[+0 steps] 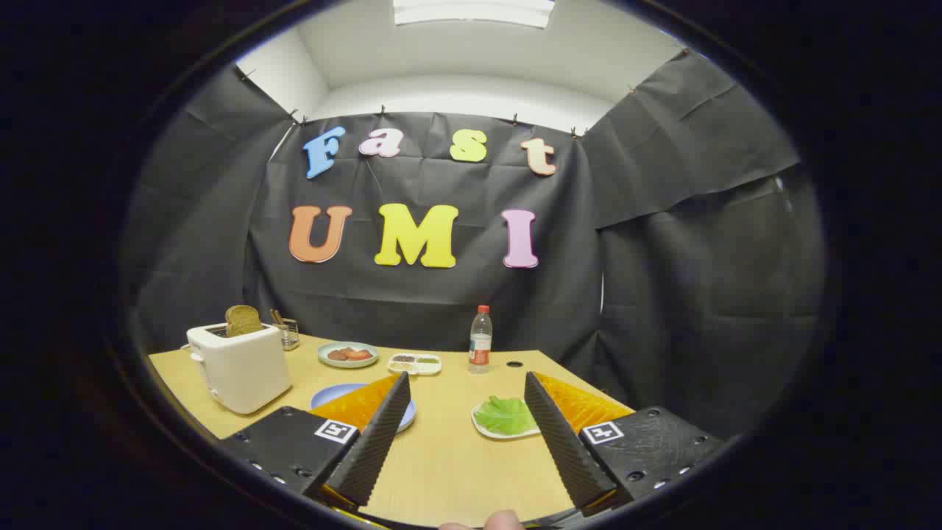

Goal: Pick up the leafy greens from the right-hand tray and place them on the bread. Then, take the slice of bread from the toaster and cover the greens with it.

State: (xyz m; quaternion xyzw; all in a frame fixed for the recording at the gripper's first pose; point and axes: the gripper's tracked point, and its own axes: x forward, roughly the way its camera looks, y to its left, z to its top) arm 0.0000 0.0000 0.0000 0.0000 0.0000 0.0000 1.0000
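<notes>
Gripper view: the gripper (pixel 466 394) is held above the near part of a wooden table (pixel 449 471), its jaws spread wide with nothing between them but bare tabletop. The leafy greens (pixel 505 414) are seen lying on a small white tray (pixel 491 432) just beside the inner edge of the right finger, touching neither finger. A blue plate (pixel 328 396) is partly hidden behind the left finger, so what lies on it cannot be told. A white toaster (pixel 239 366) stands further left, near the table's edge, with a slice of bread (pixel 243 320) standing upright out of its slot. Behind the toaster a small wire rack (pixel 287 331) is placed. Beyond the fingers, toward the back of the table, a pale green plate (pixel 347 355) carrying reddish-brown food, a small divided dish (pixel 415 363) and a clear plastic bottle (pixel 480 340) (red cap, standing upright) are lined up, well apart from the gripper. A fingertip of the person (pixel 504 520) is seen at the nearest point, below the fingers
</notes>
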